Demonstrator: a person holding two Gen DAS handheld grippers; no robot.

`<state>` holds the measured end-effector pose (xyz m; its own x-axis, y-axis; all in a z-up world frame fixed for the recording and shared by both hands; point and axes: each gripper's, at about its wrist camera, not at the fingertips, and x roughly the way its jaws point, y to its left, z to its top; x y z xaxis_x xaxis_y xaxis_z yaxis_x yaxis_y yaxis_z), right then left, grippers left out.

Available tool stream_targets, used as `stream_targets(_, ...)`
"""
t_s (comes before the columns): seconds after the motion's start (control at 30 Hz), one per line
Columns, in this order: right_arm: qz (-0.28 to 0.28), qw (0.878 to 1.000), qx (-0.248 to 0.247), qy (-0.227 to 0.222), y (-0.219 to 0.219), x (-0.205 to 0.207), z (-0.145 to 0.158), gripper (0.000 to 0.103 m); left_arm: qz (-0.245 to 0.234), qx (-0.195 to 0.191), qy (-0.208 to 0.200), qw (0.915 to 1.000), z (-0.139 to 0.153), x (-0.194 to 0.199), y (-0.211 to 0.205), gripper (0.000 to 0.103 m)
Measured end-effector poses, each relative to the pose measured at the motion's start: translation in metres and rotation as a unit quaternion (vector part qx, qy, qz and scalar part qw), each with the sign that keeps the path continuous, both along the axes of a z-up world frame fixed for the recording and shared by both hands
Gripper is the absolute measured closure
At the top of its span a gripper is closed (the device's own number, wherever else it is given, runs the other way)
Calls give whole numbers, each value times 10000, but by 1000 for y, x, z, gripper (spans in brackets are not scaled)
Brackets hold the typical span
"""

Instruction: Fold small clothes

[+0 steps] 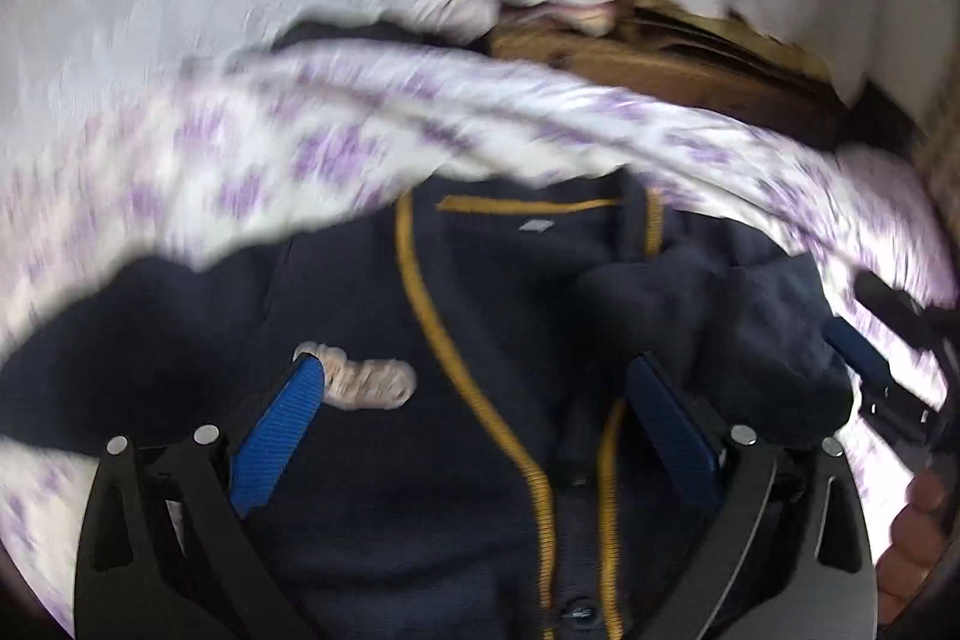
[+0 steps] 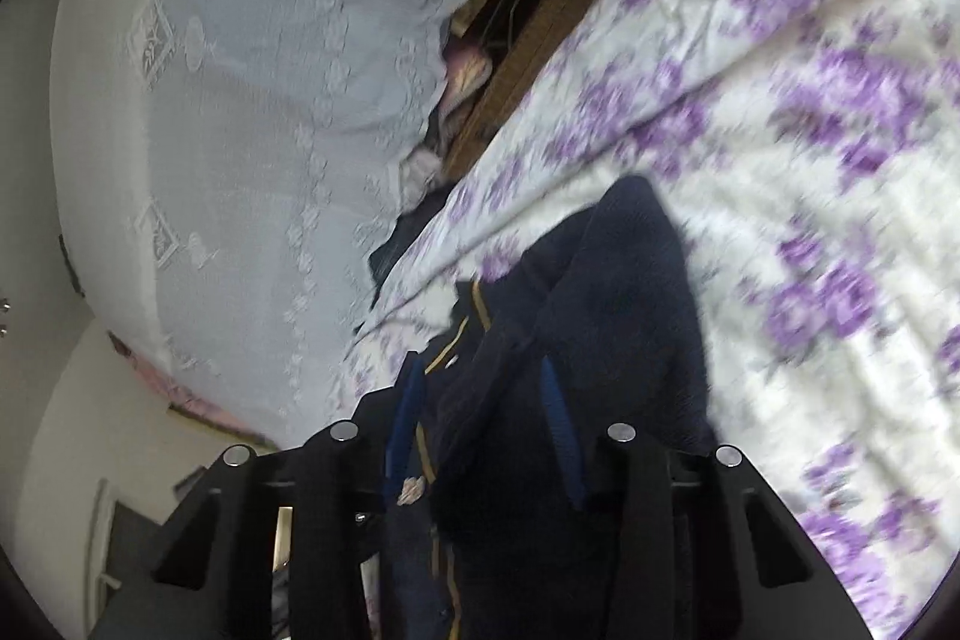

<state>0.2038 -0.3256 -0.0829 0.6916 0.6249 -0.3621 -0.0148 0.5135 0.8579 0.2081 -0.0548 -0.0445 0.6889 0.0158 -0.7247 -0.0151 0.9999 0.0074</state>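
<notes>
Cardigan (image 1: 384,490), navy with mustard piping, lies front up on the bedsheet (image 1: 198,172), a white one printed with purple flowers, and we see it blurred by motion in both views. At its left chest sits a pale embroidered badge (image 1: 366,382), just beside the blue pad of our left gripper (image 1: 474,388), whose jaws stand wide apart above the garment and clasp nothing. The piping runs down the middle of the open neckline to the button band, and a small label shows inside the collar. To the right of the neckline one sleeve (image 1: 738,316) is bunched up over the body of the garment. Further right, at the edge of the left view, our right gripper (image 1: 864,364) reaches in from the side. In its own camera, the right gripper (image 2: 483,394) has dark knit filling the gap between its blue pads, though we cannot tell if it is clamped. Beyond the bed hangs a white lace curtain (image 2: 240,100) beside a brown wooden frame (image 2: 540,22).
</notes>
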Motion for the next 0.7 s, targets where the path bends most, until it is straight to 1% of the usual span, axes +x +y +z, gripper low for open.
stream_targets(0.03,53,9999,97,43,2,1,-1,62,-63,436,-170,9989,3,-4,-16,4)
stream_targets(0.07,34,9999,118,49,1,0,-2,62,-91,764,-273,9967,3,-8,-28,4)
stream_targets(0.1,-11,9999,100,46,-1,-2,-1,61,-138,1361,-426,9897,3,-9,-49,4)
stream_targets(0.13,-66,9999,71,36,-2,-4,0,60,-188,1719,-519,9836,3,-7,-64,4)
stream_targets(0.17,-143,9999,75,26,-6,-5,1,60,-251,1981,-602,9780,4,-3,-76,4)
stream_targets(0.2,-191,9997,116,32,-9,-6,1,59,-363,2316,-699,9696,3,-2,-93,4)
stream_targets(0.27,-296,9993,231,69,-16,-5,-2,59,-592,2933,-698,9516,-6,6,-124,4)
stream_targets(0.33,-398,9987,287,112,-21,-4,-4,59,-521,3450,-750,9342,-20,15,-145,4)
stream_targets(0.37,-423,9986,312,113,-22,-4,-4,59,-520,3552,-702,9307,-26,20,-149,4)
stream_targets(0.4,-433,9985,325,106,-22,-4,-4,59,-496,3524,-650,9323,-29,22,-149,5)
stream_targets(0.43,-441,9984,339,82,-23,-4,-3,59,-484,3351,-612,9389,-29,25,-145,8)
stream_targets(0.47,-452,9984,342,62,-23,-3,-2,60,-493,3159,-586,9457,-26,25,-139,32)
stream_targets(0.5,-463,9983,341,29,-24,-3,-1,62,-422,2852,-443,9565,-21,27,-125,67)
stream_targets(0.53,-474,9984,319,-17,-24,-4,1,63,-380,2528,-302,9663,-18,29,-110,89)
stream_targets(0.57,-483,9984,289,-41,-24,-3,2,64,-301,2081,-173,9775,-13,30,-90,93)
stream_targets(0.6,-499,9984,237,-69,-24,-4,4,65,-159,1695,-108,9853,-10,32,-68,95)
stream_targets(0.63,-526,9984,168,-103,-24,-4,6,65,19,1408,-67,9900,-7,33,-48,95)
stream_targets(0.67,-531,9984,126,-112,-23,-4,7,65,255,1023,1,9944,-5,34,-20,95)
stream_targets(0.7,-520,9985,102,-106,-22,-4,7,65,412,694,60,9967,-6,32,-1,95)
